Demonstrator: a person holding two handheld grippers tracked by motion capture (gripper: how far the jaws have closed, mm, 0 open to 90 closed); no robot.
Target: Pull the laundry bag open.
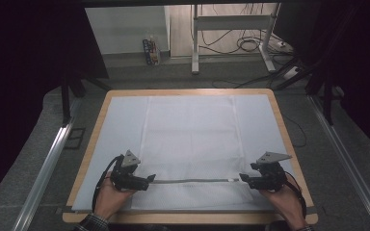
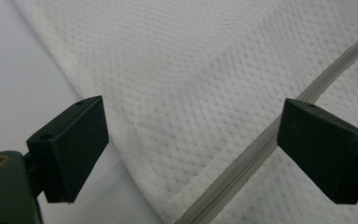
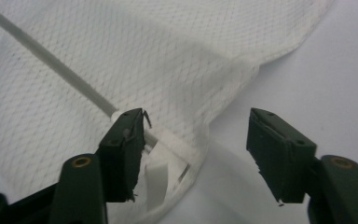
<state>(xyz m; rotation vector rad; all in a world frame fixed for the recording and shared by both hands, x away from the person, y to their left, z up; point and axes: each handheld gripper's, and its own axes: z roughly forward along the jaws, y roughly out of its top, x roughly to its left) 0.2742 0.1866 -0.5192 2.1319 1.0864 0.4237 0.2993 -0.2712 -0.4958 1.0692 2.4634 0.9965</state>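
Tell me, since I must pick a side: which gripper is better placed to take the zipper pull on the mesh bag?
Probably the right gripper: the zipper pull lies between its open jaws. The left gripper is open over plain zipper.

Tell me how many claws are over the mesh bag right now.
2. The left claw is at the left end of the bag's zipper, and the right claw is at its right end, over the white mesh bag.

Black tools (image 1: 149,180) (grey plates), plaid cuff (image 1: 92,222)
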